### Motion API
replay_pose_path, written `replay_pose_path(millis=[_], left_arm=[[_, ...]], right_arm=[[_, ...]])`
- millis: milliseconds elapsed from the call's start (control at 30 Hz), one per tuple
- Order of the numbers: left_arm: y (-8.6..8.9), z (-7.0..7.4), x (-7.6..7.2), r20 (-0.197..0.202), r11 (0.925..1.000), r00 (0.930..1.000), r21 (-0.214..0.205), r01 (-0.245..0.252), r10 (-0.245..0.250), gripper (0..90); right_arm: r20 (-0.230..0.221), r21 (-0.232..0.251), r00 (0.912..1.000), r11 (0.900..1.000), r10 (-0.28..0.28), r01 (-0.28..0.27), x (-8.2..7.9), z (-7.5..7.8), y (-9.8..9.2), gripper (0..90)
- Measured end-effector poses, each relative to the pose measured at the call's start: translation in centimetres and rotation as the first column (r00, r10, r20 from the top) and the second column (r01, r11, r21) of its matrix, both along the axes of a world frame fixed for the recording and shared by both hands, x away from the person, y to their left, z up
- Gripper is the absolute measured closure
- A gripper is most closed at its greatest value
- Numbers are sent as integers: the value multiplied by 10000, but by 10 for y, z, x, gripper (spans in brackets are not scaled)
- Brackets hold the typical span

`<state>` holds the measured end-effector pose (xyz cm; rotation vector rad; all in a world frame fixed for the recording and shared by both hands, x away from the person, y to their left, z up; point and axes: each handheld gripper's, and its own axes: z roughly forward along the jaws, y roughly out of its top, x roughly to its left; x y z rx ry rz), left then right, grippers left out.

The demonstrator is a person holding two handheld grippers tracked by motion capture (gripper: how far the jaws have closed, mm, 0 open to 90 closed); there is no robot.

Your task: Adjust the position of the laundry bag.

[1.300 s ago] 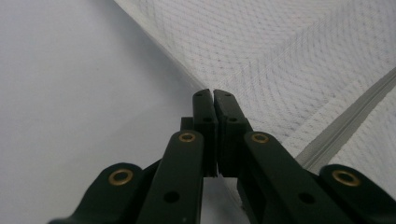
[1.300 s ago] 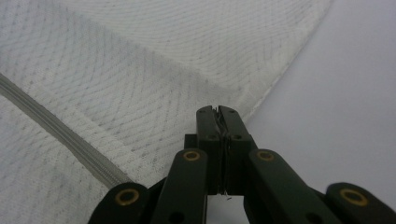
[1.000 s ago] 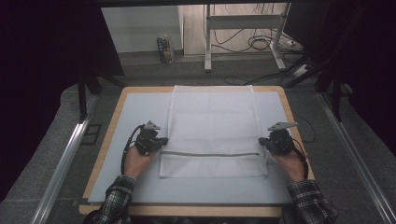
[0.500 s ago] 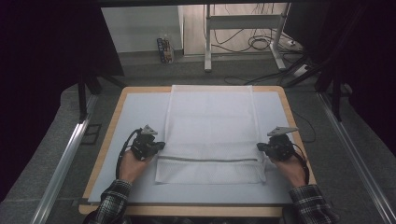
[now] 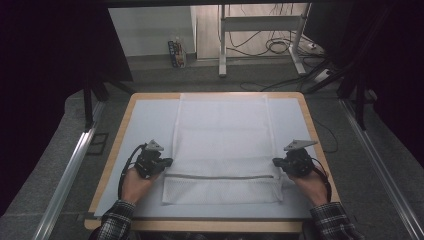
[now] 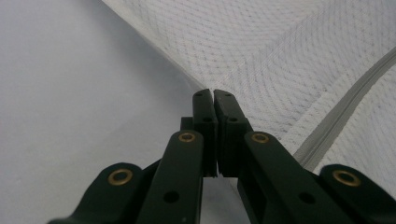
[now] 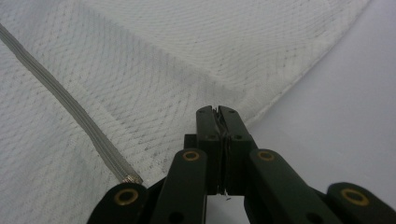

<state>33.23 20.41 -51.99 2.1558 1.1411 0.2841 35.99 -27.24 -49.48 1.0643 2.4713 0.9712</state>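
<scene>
A white mesh bag [image 5: 222,135] lies flat on the pale mat [image 5: 145,120], with a grey zipper [image 5: 220,176] running across its near part. My left gripper [image 5: 169,161] is shut on the bag's left edge, just beyond the zipper. My right gripper [image 5: 275,162] is shut on the right edge at the same height. In the left gripper view the gripper [image 6: 213,93] pinches the mesh [image 6: 280,56] where it meets the mat [image 6: 70,93]. In the right gripper view the gripper [image 7: 217,109] holds a thin bit of mesh [image 7: 163,56], with the zipper [image 7: 70,105] ending to its left.
The mat covers a wooden table [image 5: 117,145]. Metal rails [image 5: 70,170] run along the floor on both sides. Beyond the far edge stand desk legs [image 5: 222,45], loose cables [image 5: 280,47] and a small box [image 5: 176,52].
Both hands have drawn back toward the near edge, taking the bag's sides along. The zipper line and the bag's near edge now lie closer to the person.
</scene>
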Motion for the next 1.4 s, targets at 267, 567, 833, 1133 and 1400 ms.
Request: replay_pose_path(millis=[267,567,833,1133,1400], left_arm=[[2,-2,-7,-21,9995,10000,301,28,-28,883],[6,-3,-16,-142,9995,9999,312,39,-35,881],[6,-4,-19,-186,9996,9998,288,48,-42,880],[5,-5,-22,-15,9994,10000,324,-75,76,836],[5,-5,-28,311,9992,9990,230,-338,331,562]], right_arm=[[-76,-217,9997,9995,242,-244,-9,0,5,872],[-189,-323,9989,9986,423,-429,-17,-1,9,871],[-256,-438,9983,9976,522,-533,-22,-3,10,870],[-166,-424,9983,9975,550,-556,-23,-3,9,850],[93,-606,9982,9964,594,-587,-24,-2,10,668]])
